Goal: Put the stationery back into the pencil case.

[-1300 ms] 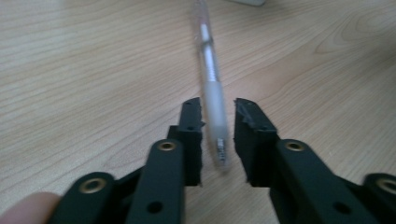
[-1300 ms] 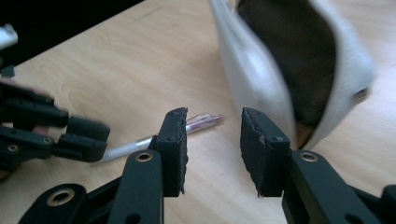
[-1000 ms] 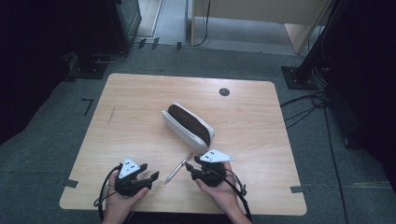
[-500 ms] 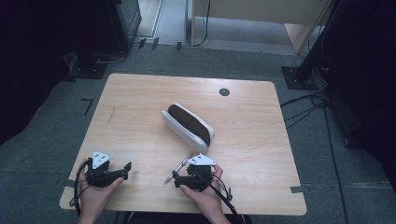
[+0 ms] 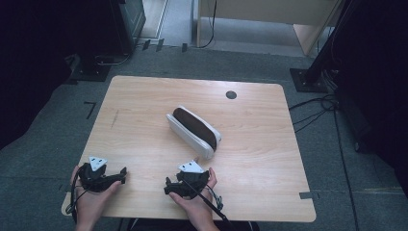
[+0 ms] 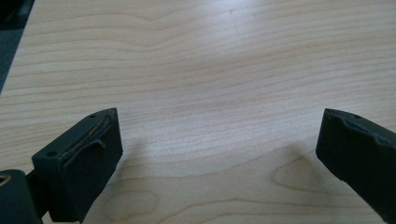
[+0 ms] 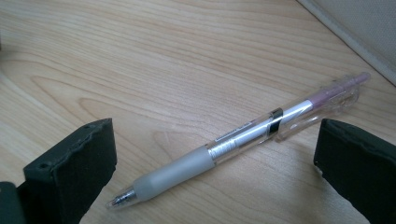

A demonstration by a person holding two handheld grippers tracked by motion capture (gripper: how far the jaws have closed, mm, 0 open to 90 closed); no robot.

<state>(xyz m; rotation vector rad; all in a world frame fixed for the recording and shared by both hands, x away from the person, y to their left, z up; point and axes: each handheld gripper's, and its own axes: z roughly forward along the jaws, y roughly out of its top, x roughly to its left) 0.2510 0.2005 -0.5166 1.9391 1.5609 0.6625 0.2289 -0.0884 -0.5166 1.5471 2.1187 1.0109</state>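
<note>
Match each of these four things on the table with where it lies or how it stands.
Things:
1. pen
2. pencil case
3. left tongs
4. round dark cap

States:
A. open over bare wood
B. near the table's far edge
C. lying between the open right tongs, untouched
D. unzipped, mid-table

Pairs: 1-C, 2-D, 3-A, 4-B

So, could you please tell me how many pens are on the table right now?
1. The pen lies flat on the table between the open jaws of the right gripper, beside the white pencil case. More may be hidden inside the case.
</note>
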